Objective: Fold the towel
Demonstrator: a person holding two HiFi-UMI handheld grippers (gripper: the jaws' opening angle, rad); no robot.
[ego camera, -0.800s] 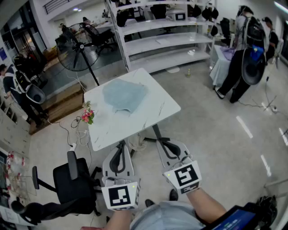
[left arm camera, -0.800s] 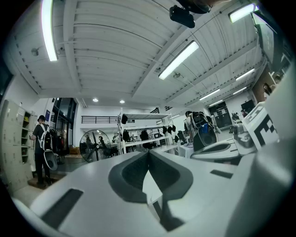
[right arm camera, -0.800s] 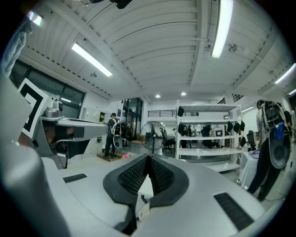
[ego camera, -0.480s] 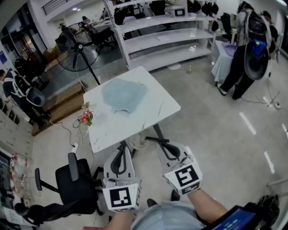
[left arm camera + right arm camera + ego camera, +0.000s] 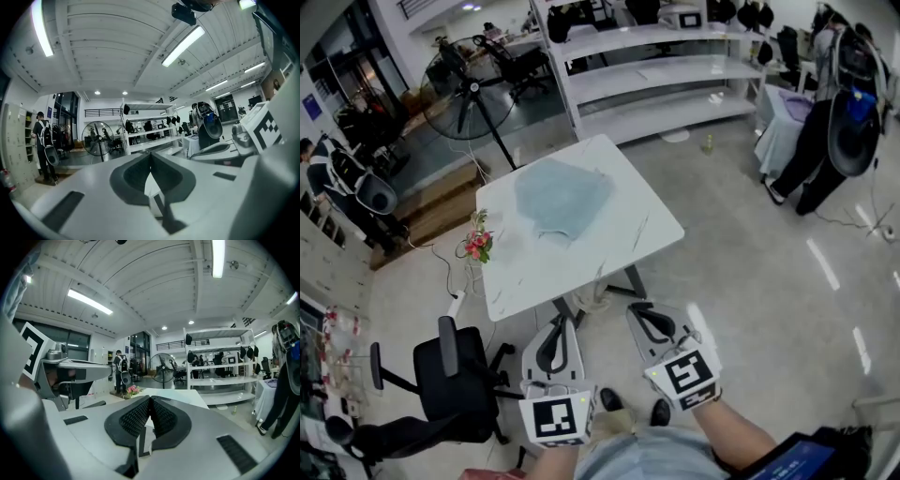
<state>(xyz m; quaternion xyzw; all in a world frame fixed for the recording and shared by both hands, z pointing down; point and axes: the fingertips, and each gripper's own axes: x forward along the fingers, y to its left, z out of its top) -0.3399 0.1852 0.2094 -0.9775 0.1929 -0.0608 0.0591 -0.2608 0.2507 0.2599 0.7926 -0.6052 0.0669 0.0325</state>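
A light blue towel (image 5: 562, 198) lies crumpled on the far half of a white table (image 5: 609, 246) in the head view. Both grippers hang well short of the table's near edge, over the floor. My left gripper (image 5: 557, 325) is shut with nothing in it; its jaws meet at the tip in the left gripper view (image 5: 150, 154). My right gripper (image 5: 643, 315) is shut and empty too, jaws pressed together in the right gripper view (image 5: 149, 400). The white table (image 5: 174, 394) shows just beyond the right jaws.
A black office chair (image 5: 450, 382) stands left of the left gripper. Pink flowers (image 5: 476, 244) sit at the table's left edge. A standing fan (image 5: 472, 80) and white shelving (image 5: 656, 66) are behind the table. A person with a backpack (image 5: 836, 112) stands at the far right.
The view has shifted slightly: the table and towel sit a little lower and nearer in the picture. Both grippers stay shut and hold their places in front of me.
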